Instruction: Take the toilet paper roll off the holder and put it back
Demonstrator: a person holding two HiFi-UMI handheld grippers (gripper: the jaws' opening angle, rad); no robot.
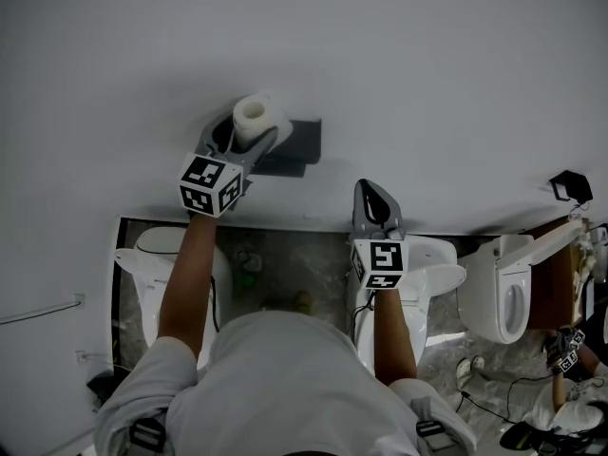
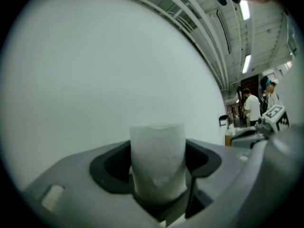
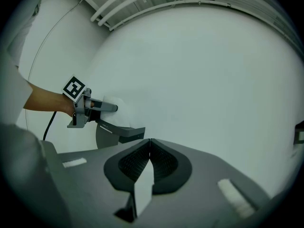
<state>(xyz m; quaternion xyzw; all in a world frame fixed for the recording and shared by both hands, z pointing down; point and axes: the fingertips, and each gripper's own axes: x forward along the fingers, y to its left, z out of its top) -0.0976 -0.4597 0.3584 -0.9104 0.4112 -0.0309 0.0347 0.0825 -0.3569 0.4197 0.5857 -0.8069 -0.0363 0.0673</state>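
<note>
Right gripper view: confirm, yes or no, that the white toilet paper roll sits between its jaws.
No: the right gripper's jaws meet at their tips, the roll far off by the wall.

toilet paper roll (image 1: 255, 114): white | holder (image 1: 300, 141): dark grey | wall (image 1: 427, 65): white | floor (image 1: 294, 259): mottled grey

The white toilet paper roll (image 1: 255, 115) is clamped between the wide-spread jaws of the left gripper (image 2: 157, 186). Its wrap is slightly crumpled and one hollow core end is in plain sight. The dark grey holder (image 1: 296, 143) is fixed to the pale wall (image 1: 427, 74) just past that gripper's tips, to their right and under the roll.
</note>
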